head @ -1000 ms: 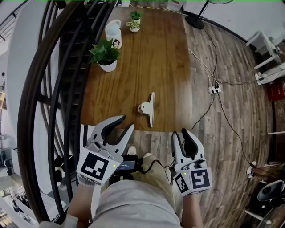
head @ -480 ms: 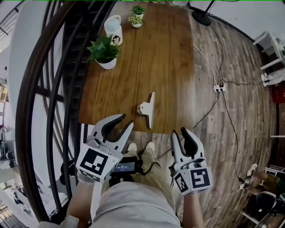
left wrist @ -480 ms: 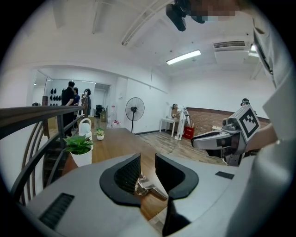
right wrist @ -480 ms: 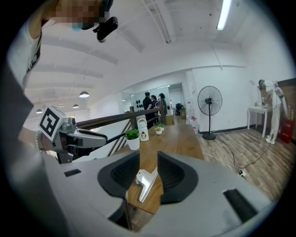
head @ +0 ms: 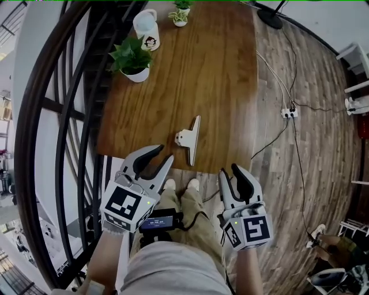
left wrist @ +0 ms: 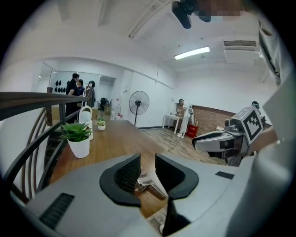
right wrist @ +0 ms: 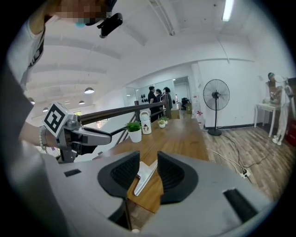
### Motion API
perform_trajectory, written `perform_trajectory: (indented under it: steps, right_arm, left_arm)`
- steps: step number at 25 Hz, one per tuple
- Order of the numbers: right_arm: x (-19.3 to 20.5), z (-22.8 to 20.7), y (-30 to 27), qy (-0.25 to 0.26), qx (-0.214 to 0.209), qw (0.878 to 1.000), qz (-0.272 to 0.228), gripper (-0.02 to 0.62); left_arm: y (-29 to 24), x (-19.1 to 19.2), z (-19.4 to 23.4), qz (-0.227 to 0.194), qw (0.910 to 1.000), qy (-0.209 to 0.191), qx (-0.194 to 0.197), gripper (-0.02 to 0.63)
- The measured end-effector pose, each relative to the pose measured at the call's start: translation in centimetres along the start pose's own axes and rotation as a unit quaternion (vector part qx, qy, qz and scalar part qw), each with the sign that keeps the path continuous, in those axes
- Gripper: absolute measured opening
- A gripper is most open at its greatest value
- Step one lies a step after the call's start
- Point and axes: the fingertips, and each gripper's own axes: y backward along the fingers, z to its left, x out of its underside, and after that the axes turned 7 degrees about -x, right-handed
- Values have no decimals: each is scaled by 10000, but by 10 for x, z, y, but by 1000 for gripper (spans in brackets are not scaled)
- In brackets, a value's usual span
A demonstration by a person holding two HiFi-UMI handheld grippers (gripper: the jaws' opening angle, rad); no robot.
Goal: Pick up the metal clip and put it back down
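The metal clip (head: 189, 140), silver with a long flat blade, lies near the front edge of the wooden table (head: 202, 69). Both grippers hover short of that edge, over the person's legs. My left gripper (head: 164, 154) is open and empty, its tips a little left of and below the clip. My right gripper (head: 231, 171) is open too, lower and to the right of the clip. In the left gripper view the clip (left wrist: 149, 183) shows through the gap of the jaws, farther out on the table. The right gripper view shows the clip (right wrist: 144, 178) the same way.
A potted plant (head: 134, 60), a white jug (head: 146, 27) and a small plant (head: 181, 12) stand at the table's far left. A dark curved railing (head: 57, 144) runs along the left. A power strip (head: 288, 113) with cables lies on the floor to the right.
The head view has shifted, so the table and clip sit slightly higher and further left. Both grippers hold about the same place and opening. The clip lies still.
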Motion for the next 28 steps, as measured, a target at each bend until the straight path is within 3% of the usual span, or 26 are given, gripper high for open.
perform_trajectory:
  steps: [10, 28]
  right_arm:
    - [29, -11, -19, -115, -391, 9987, 310, 131]
    - [75, -38, -42, -170, -751, 9942, 752, 132]
  left_arm:
    - [-28, 35, 9, 291, 9975, 546, -337, 103]
    - [-91, 100, 14, 886, 9856, 1349, -509, 103]
